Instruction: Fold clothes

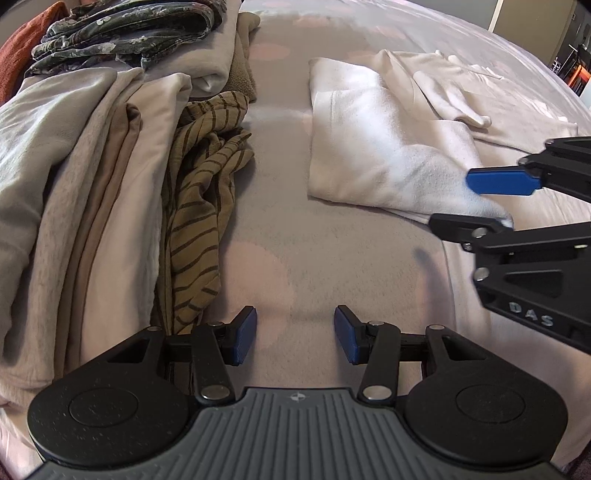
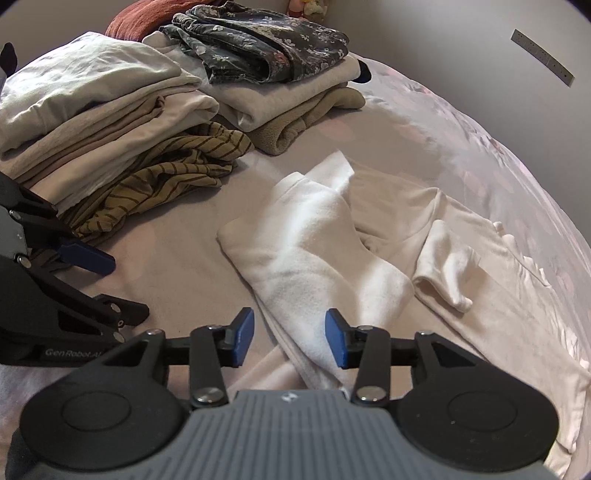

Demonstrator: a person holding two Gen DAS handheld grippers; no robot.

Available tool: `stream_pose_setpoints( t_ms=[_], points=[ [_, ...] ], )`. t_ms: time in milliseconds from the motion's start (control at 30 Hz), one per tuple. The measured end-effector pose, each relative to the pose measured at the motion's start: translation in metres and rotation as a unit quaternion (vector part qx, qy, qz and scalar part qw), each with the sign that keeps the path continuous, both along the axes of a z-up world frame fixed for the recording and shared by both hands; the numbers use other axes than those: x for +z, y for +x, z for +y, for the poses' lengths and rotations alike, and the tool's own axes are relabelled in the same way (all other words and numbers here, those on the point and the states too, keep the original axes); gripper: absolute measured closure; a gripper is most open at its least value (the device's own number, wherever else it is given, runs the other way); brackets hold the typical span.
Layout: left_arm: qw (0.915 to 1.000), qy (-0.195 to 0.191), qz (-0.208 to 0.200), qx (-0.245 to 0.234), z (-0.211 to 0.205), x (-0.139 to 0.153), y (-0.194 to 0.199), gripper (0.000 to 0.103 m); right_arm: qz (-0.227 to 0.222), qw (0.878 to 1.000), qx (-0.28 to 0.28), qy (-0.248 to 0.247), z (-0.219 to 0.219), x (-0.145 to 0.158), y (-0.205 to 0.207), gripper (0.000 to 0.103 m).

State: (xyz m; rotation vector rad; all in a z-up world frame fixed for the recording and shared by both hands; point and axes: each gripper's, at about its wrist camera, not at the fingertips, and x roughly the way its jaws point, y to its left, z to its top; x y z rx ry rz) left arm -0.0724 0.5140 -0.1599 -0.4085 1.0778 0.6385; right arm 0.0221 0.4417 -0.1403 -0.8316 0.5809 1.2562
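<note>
The left gripper hovers with its jaws spread apart and nothing between the two blue pads; below the gap lies only the bare pinkish-grey bed cover. The right gripper also has its jaws parted, and the near edge of the white fleece garment lies under the gap between its pads, though neither pad visibly presses on the cloth. In the left wrist view the right gripper reaches in from the right edge, its two fingers open over the fleece's near corner.

The fleece garment lies partly folded in the middle of the bed, overlapping a cream long-sleeved top spread flat to its right, one sleeve laid across the body. These two are the only loose garments.

No containers are in view; everything rests directly on the bed. To the left stand two stacks of folded clothes. The nearer stack holds several pale grey, beige and white pieces above an olive striped garment at the bottom, which spills out rumpled. The farther stack shows a dark floral garment on top of pale grey and tan pieces. A rust-coloured cloth lies behind them.
</note>
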Motion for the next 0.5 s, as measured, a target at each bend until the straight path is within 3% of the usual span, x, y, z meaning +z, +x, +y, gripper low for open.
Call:
stream_pose_setpoints(
  t_ms=[300, 400, 500],
  points=[
    [0.9998, 0.003, 0.016, -0.012, 0.001, -0.004, 0.007, 0.058, 0.011, 0.999, -0.003, -0.033, 0.026, -0.025, 0.011, 0.06],
    [0.9994, 0.014, 0.027, -0.019, -0.003, -0.005, 0.011, 0.057, 0.031, 0.999, -0.006, -0.035, 0.028, -0.02, 0.017, 0.085],
    [0.9993, 0.015, 0.028, -0.02, -0.004, -0.004, 0.011, 0.057, 0.045, 0.999, -0.013, -0.021, 0.023, -0.007, 0.024, 0.088]
  ],
)
